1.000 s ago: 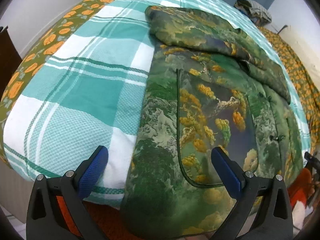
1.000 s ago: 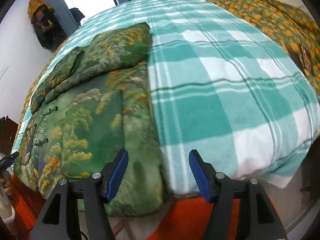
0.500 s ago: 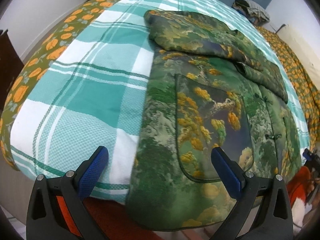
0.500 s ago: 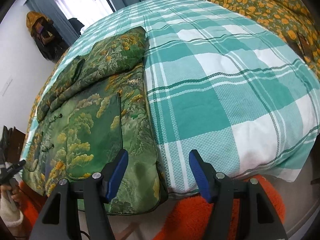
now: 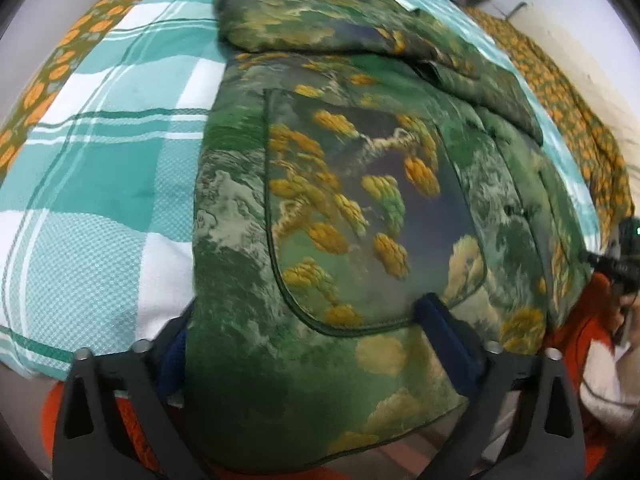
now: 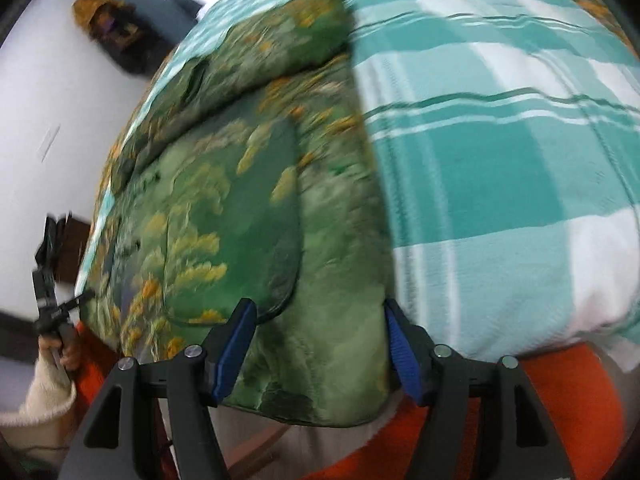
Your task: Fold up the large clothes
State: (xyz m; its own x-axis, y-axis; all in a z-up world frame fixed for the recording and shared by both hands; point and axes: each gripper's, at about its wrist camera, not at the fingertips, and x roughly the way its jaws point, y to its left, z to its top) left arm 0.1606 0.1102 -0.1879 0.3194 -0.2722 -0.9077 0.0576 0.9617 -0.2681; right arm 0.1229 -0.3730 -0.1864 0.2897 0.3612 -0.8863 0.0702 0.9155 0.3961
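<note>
A padded green jacket (image 5: 360, 184) with a yellow tree print lies flat on a teal plaid blanket (image 5: 120, 160). One sleeve (image 5: 320, 28) is folded across its top. The hem hangs over the bed's near edge. My left gripper (image 5: 308, 340) straddles the hem at the left corner; its jaws are closing, the left pad half hidden behind the cloth. In the right wrist view the jacket (image 6: 240, 200) is blurred. My right gripper (image 6: 320, 348) stands open around the hem's right corner, with the fabric filling the gap between the blue pads.
The plaid blanket (image 6: 500, 160) stretches wide to the right of the jacket. An orange-flowered sheet (image 5: 40, 92) borders the bed on both sides. Orange fleecy cloth (image 6: 560, 400) shows below the bed edge. A hand in a white sleeve (image 6: 52, 380) holds the other gripper.
Both grippers have dropped down and in onto the jacket's hem, which now lies between each pair of jaws. The left jaws have narrowed a little.
</note>
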